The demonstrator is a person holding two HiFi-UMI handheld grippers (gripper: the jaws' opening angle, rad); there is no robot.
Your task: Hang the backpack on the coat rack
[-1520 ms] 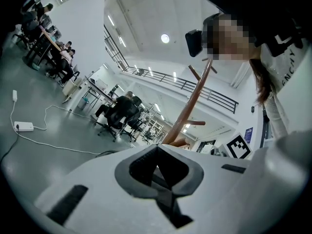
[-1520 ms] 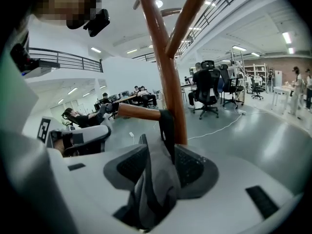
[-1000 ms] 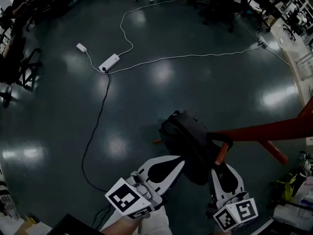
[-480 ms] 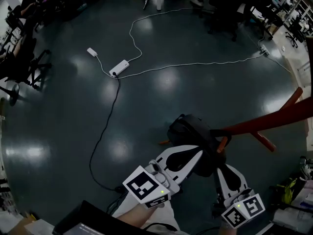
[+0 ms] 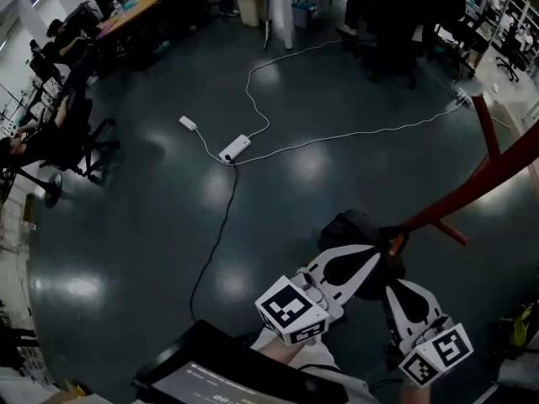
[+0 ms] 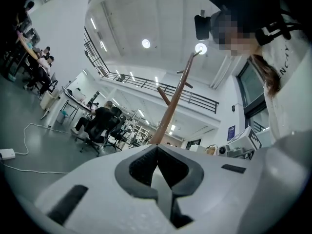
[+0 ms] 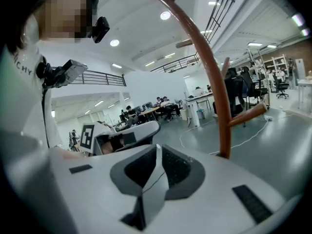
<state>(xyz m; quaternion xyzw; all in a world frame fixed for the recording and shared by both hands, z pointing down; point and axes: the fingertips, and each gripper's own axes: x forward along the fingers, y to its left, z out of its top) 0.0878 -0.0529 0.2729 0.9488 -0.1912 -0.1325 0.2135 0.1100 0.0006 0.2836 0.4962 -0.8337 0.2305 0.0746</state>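
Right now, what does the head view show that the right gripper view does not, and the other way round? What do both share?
Only the head view shows the black backpack, low by the foot of the coat rack, and the white power strip on the floor.

Only the right gripper view shows the right gripper from close. Its jaws are closing, almost together, with nothing between them. It also shows the person's head camera and the ceiling lights.

Both show the coat rack, the left gripper, a white cable and seated people.
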